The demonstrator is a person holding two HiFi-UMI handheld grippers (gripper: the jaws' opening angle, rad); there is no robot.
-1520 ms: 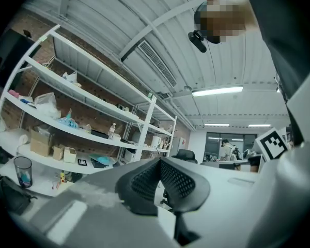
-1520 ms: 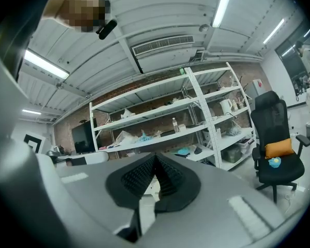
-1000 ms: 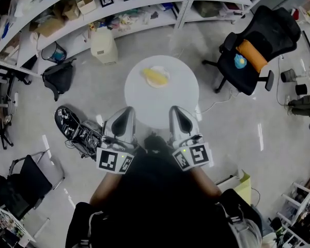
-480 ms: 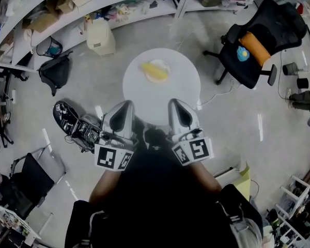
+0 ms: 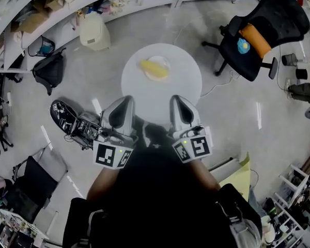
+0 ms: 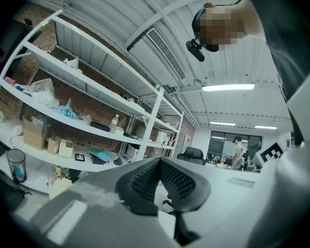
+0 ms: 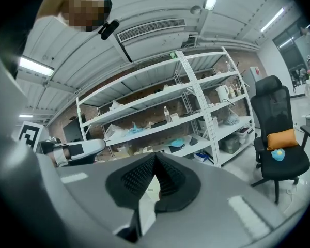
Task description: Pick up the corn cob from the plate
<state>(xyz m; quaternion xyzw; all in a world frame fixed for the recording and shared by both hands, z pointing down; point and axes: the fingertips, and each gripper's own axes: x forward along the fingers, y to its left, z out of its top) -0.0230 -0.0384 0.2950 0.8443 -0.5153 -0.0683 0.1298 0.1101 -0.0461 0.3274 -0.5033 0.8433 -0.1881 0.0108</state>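
1. Tongs: left tongs (image 5: 126, 99) and right tongs (image 5: 176, 98) are both closed and empty, at 6 o'clock of the round white tabletop (image 5: 165, 99).
2. On the pale round plate (image 5: 167, 65), at the tabletop's 12 o'clock, lies the yellow corn cob (image 5: 154, 69).

Seemingly a lab or workroom — cluttered metal shelving (image 7: 192, 89), office chair (image 5: 256, 37), bare floor (image 5: 258, 112).

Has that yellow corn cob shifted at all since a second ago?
No. The corn cob lies on the same spot of its plate, on the far half of the round table.
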